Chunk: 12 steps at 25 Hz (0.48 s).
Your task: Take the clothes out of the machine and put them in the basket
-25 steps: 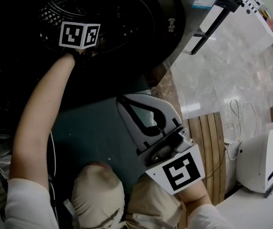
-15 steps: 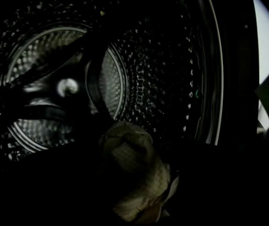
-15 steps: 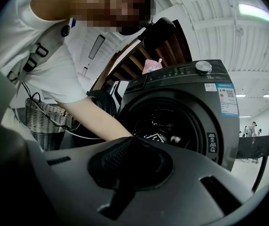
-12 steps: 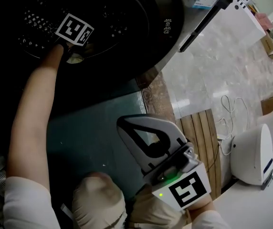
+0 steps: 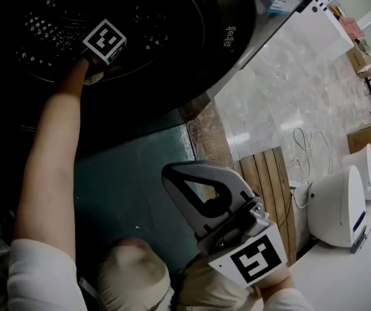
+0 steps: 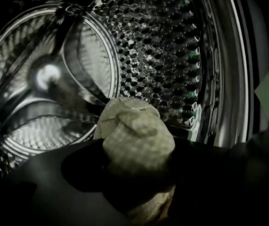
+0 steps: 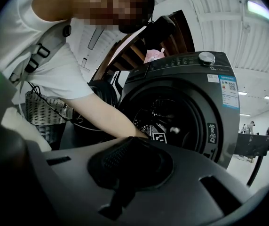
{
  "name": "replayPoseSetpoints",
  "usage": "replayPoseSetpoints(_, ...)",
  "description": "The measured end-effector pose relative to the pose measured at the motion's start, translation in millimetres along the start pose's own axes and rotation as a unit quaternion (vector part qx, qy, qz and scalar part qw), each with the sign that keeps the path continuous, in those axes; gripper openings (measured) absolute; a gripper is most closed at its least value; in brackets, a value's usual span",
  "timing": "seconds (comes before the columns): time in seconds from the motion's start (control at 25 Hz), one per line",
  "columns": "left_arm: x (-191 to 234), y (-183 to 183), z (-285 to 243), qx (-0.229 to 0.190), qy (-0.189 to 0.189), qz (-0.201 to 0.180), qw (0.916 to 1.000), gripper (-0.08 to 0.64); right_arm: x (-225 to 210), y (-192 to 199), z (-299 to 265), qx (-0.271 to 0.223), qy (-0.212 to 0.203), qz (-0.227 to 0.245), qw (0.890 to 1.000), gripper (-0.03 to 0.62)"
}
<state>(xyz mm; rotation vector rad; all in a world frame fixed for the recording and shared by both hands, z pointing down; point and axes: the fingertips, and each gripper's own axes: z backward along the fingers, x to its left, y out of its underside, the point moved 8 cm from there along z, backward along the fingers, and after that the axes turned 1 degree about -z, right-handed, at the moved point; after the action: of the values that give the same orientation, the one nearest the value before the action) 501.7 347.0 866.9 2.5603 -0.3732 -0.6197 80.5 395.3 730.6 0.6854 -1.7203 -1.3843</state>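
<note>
- One washing machine (image 7: 195,102), dark grey and front-loading, with its round door opening facing the right gripper view.
- Two handheld grippers, one woven basket and one piece of clothing can be counted.
- The left gripper (image 6: 137,173) is inside the steel drum (image 6: 172,55). The person's bare left arm (image 5: 49,167) reaches in through the opening.
- Its jaws are clamped around a pale checked cloth (image 6: 134,140), bunched into a rounded lump that rises above the jaws.
- The cloth is within the drum, held clear of the perforated wall and the ribbed back plate behind it.
- The right gripper (image 5: 176,180) is outside the machine, low in the head view. Its jaws are pressed together with nothing between them.
- The basket (image 7: 43,114) stands to the left of the machine in the right gripper view, beside the person's body.
- There is room all round the arm in the wide drum mouth. Pale tiled floor (image 5: 283,89) lies to the right of the machine.
- The left gripper's jaws appear only as dark shapes in its own view, and the cloth's lower end runs into shadow between them.
- The basket is partly hidden by the person's shirt and arm.
- In the head view the drum interior is nearly black.
</note>
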Motion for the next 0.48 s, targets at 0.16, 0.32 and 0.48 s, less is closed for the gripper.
replayPoseSetpoints(0.16,-9.5,3.0,-5.1,0.030,0.017,-0.018,0.9993,0.307,-7.0,1.0,4.8,0.002,0.011,-0.007,1.000,0.012)
replayPoseSetpoints(0.32,-11.5,1.4,-4.6,0.045,0.011,-0.034,0.9984,0.201,-6.3,2.9,6.0,0.008,0.012,0.000,1.000,0.012)
replayPoseSetpoints(0.48,-10.7,-3.2,6.5,0.031,-0.002,-0.050,0.9983,0.158,-4.3,3.7,5.8,0.007,0.006,0.004,1.000,0.012)
